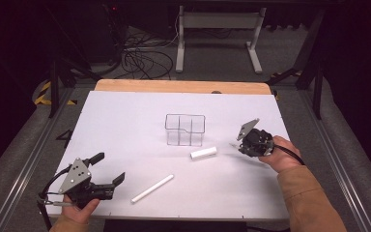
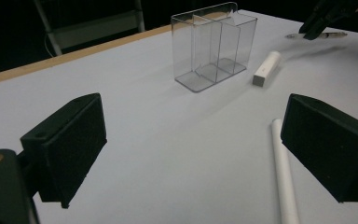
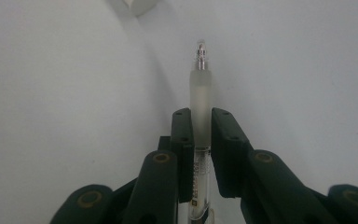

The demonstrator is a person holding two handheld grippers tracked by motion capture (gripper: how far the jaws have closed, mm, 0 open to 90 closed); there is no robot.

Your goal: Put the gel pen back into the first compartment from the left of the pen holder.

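Gripping a clear-barrelled pen with a frosted grip and metal tip (image 3: 199, 93), our right tool (image 1: 244, 140) has its jaws narrowed onto the barrel, the tip sticking out well ahead of the pads. Seen from the high view, this tool hangs a little above the white tabletop (image 1: 125, 125), with the clear plastic organiser divided into compartments (image 1: 185, 129) off to its left and slightly beyond it. A short white rectangular stick (image 1: 203, 153) lies on the tabletop between that tool and the organiser's near side.

Our left tool (image 1: 107, 170) sits low by the near edge of the tabletop with its jaws spread wide and nothing between them. In the left gripper view a long thin white rod (image 2: 282, 168) lies just inside the right-hand jaw, and the organiser (image 2: 213, 44) stands well ahead.

We judge the work to be sorting these pieces into the organiser. As far as we can tell its compartments are bare, so nothing is stowed yet. The pen is picked up but not delivered; it must be carried over the rim and dropped into a compartment. The short stick and the long rod both remain on the tabletop.
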